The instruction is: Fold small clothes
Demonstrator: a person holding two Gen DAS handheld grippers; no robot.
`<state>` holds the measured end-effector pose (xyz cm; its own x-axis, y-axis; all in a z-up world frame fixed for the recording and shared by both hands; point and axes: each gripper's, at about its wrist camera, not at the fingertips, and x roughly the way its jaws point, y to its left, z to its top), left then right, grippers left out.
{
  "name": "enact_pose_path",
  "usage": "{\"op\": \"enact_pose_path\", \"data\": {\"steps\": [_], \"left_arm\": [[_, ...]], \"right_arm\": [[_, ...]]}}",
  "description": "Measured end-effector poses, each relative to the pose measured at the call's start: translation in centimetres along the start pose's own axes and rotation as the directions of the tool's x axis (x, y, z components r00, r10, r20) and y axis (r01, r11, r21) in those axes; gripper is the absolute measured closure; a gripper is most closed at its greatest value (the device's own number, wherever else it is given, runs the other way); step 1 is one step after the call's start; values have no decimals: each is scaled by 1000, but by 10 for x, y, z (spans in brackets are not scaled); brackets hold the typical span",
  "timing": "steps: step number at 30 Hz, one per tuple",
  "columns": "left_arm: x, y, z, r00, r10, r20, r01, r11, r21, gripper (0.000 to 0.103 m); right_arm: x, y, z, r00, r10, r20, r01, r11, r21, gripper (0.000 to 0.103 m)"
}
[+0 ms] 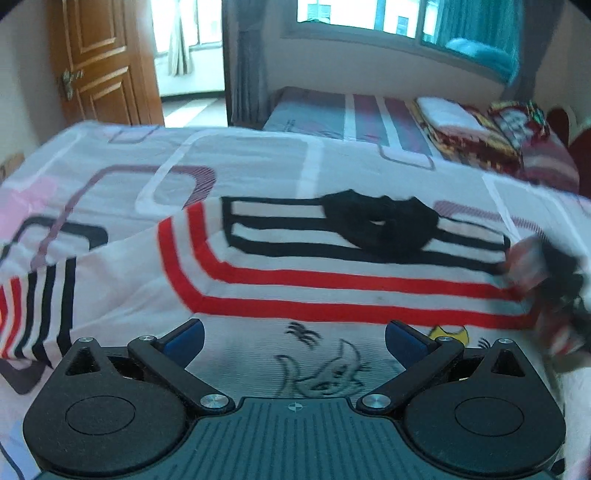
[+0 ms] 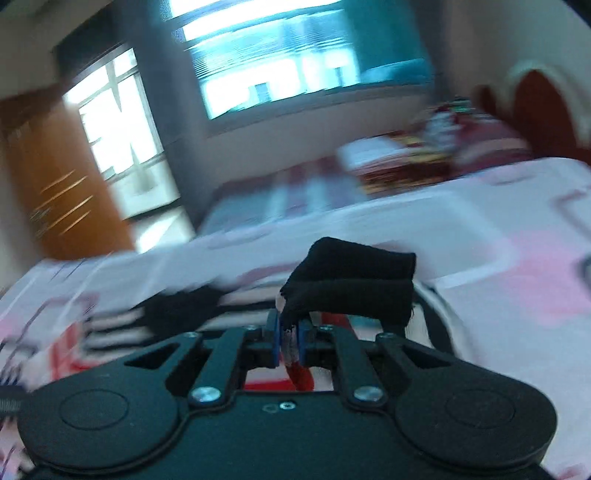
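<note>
Striped shirt [image 1: 332, 280] lies spread across the bed cover [image 1: 258, 162], white with red and black bands, a black collar [image 1: 380, 225] near its far edge and a cartoon drawing [image 1: 325, 373] on the near part. Going from the left of the left wrist view: a brown wooden door [image 1: 99, 70] stands open against a pale wall, then a bright doorway with a hanging curtain, then a grey curtain [image 1: 245, 62] and a wide window [image 1: 369, 18] with teal drapes. Under the window runs a second bed with a striped grey and maroon sheet [image 1: 332, 114], and folded blankets [image 1: 480, 129] are piled at its right end by a red headboard. The cover under the shirt is white and pink with rounded rectangle outlines. The left gripper [image 1: 294, 341] hovers over the shirt's near part with its blue pads spread wide and nothing between them. At the far right edge the shirt's sleeve end is bunched and blurred. In the blurred right wrist view the right gripper [image 2: 289, 341] has its pads pressed together, pinching a fold of the shirt [image 2: 351, 284], black cuff draped above the fingers
</note>
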<state>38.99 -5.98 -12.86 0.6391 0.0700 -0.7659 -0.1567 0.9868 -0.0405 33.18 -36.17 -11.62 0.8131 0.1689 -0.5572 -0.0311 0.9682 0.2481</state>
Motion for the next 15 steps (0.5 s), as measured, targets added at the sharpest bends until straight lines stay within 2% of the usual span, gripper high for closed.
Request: {"op": "enact_pose_path", "data": {"steps": [2,4,5,6,8,10,12,15], "left_arm": [[8,14,1,998,-49,-35,48,998,-38,0],[20,20,0,991,-106,-76,101,993,-63,0],[26,21,0,986,-132,-97,126,989,-73,0],[33,22,0,979,-162,-120,153,985,-84,0],[44,19,-1,963,-219,-157,204,973,-108,0],[57,11,-4,934,-292,-206,270,954,-129,0],[69,1,-7,905,-352,-238,322,934,-158,0],[85,-16,-11,889,-392,-236,353,916,-192,0]], "right_arm": [[25,28,-13,996,48,-79,-51,998,-37,92],[51,47,-29,981,78,-179,-87,995,-44,75],[62,52,-36,969,80,-232,-95,994,-53,72],[68,58,-42,961,74,-266,-93,994,-60,63],[65,61,-44,963,69,-260,-91,993,-76,59],[51,56,-39,972,56,-229,-75,994,-73,51],[31,50,-36,984,27,-178,-41,997,-72,49],[12,33,-36,992,-56,-116,46,995,-87,40]]}}
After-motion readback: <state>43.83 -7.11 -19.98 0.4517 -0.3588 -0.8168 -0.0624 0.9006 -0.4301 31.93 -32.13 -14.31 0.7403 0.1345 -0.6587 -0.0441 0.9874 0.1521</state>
